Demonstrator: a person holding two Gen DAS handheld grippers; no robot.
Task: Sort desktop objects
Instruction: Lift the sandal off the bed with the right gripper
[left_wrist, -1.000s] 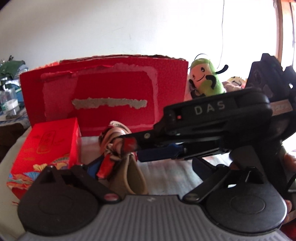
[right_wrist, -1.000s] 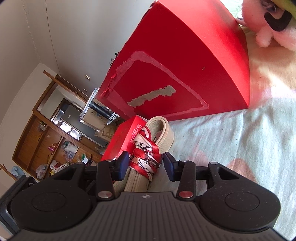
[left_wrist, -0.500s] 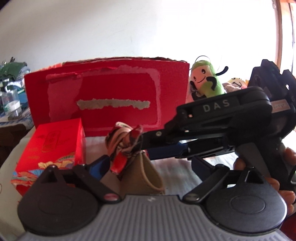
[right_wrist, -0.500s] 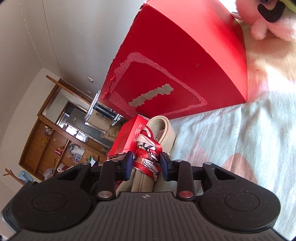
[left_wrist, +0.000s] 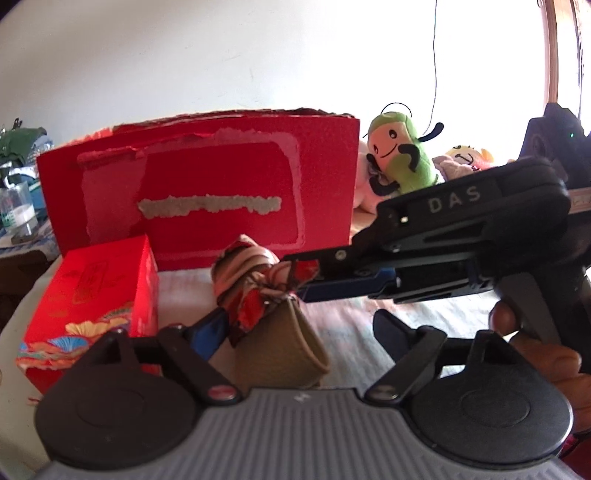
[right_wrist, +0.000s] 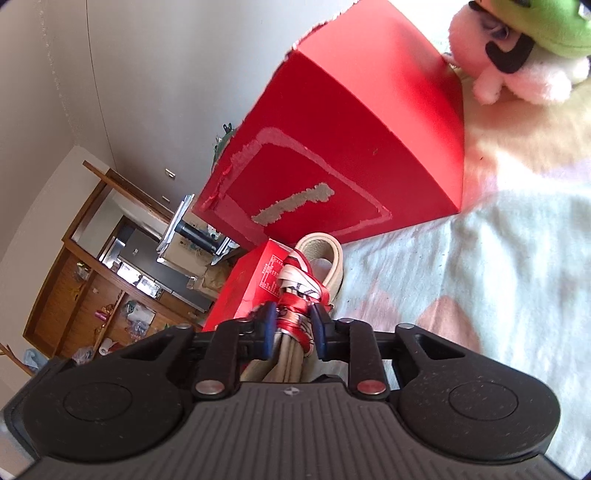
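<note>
A beige strap loop tied with a red and white patterned scarf (left_wrist: 258, 288) stands on the pale tablecloth. My right gripper (right_wrist: 293, 332) is shut on the scarf knot (right_wrist: 295, 295); it also shows in the left wrist view (left_wrist: 314, 273), reaching in from the right. My left gripper (left_wrist: 299, 328) is open, its fingers on either side of the beige loop (left_wrist: 284, 347), not touching it as far as I can tell. A small red printed box (left_wrist: 92, 306) stands just left of the loop.
A big red box with torn label patches (left_wrist: 207, 195) stands behind the loop. A green plush toy (left_wrist: 402, 151) and other plush toys sit at the back right. A glass jar (left_wrist: 16, 206) stands at the far left.
My right gripper has closed on the scarf knot. The loop has been pulled more upright and sits closer between my left fingers.
</note>
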